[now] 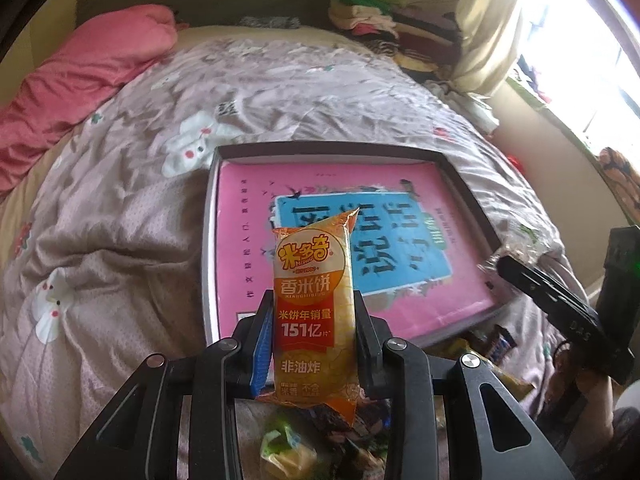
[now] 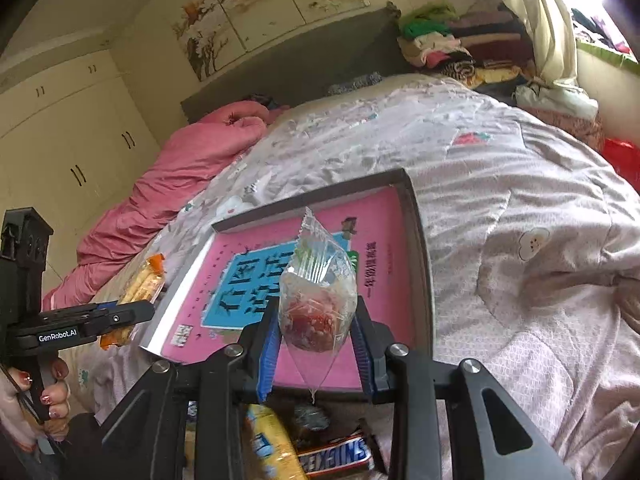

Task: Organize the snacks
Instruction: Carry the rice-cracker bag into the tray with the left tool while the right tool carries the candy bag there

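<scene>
My left gripper (image 1: 314, 320) is shut on an orange rice cracker packet (image 1: 312, 304) and holds it upright above the near edge of a shallow grey box (image 1: 210, 240) with a pink book cover inside. My right gripper (image 2: 316, 328) is shut on a clear plastic packet with a red snack (image 2: 316, 312) and holds it above the same box (image 2: 422, 264). The left gripper with its packet (image 2: 136, 300) shows at the left of the right wrist view. The right gripper (image 1: 552, 300) shows at the right of the left wrist view.
The box lies on a bed with a pale floral quilt (image 1: 120, 208). A pink duvet (image 1: 72, 92) lies at the far left. A pile of loose snacks (image 2: 320, 452), including a Snickers bar (image 2: 340, 456), lies below the grippers. Folded clothes (image 2: 460, 48) are stacked by the headboard.
</scene>
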The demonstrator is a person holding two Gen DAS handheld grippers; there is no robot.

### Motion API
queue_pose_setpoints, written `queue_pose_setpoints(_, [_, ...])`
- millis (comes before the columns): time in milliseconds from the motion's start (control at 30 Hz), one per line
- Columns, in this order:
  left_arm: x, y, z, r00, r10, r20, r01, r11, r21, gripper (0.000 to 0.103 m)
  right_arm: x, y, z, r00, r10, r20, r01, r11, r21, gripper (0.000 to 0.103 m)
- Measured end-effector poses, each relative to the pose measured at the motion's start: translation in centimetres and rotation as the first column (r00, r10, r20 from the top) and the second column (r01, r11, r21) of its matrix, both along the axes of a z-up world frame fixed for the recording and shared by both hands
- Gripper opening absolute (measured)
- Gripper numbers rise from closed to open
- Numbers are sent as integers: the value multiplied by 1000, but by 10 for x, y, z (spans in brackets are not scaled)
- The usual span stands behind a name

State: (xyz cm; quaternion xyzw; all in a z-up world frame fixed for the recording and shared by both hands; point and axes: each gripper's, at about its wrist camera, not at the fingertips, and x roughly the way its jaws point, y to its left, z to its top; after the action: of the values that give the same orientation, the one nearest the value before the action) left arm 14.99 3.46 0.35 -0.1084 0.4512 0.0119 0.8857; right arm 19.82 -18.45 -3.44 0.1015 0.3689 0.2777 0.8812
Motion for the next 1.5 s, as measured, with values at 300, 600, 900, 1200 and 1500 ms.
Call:
queue_pose_setpoints(300, [15,-5,-20,999,31,-41,-29,998,62,35,12,5,-10,999,39,-21,-40,998,-43,34])
queue_pose_setpoints(600, [20,-9,-32,998,40,-58,-34,993,110,35,13,14,-16,999,49,-22,-52,992,-115,34])
queue_pose_setpoints(900, [26,-7,-43,996,53,-74,-44,992,117,36,9,15,-18,999,49,-2,-49,983,-178,34])
queue_pose_setpoints(1200, [26,-8,-45,995,57,-80,-49,994,102,36,7,2,-13,1000,19,20,-16,989,-148,35])
queue_pose_setpoints(1500, [21,-7,-42,996,56,-69,-50,995,88,50,4,-15,-11,1000,-20,22,22,995,-98,40])
